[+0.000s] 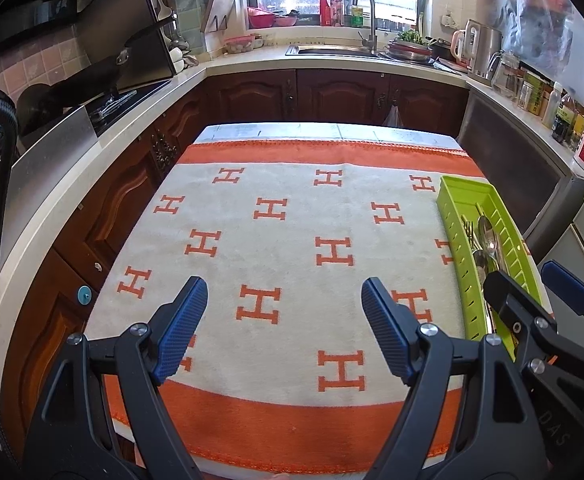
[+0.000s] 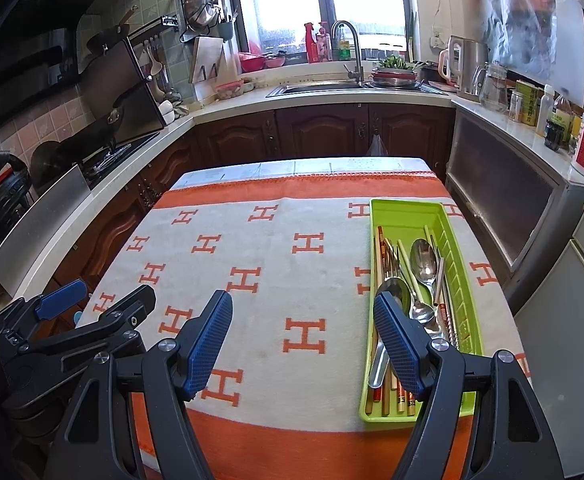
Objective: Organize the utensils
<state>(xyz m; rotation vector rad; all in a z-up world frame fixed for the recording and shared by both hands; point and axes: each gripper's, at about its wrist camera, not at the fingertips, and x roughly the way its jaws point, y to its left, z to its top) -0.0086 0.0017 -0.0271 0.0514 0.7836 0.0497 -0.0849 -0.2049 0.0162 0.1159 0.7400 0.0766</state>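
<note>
Long lime-green plastic tray (image 2: 407,210) is lying on the right side of the white-and-orange H-patterned cloth (image 2: 276,272), holding steel spoons (image 2: 423,260) and wooden chopsticks (image 2: 381,240). Left gripper (image 1: 284,328) is hovering over bare cloth, jaws gaping, nothing between. Right gripper (image 2: 303,344) is hanging just left of the tray, jaws likewise apart and empty.

Utensils (image 2: 415,300) in tray (image 2: 467,312), tray on cloth's (image 2: 272,280) right
</note>
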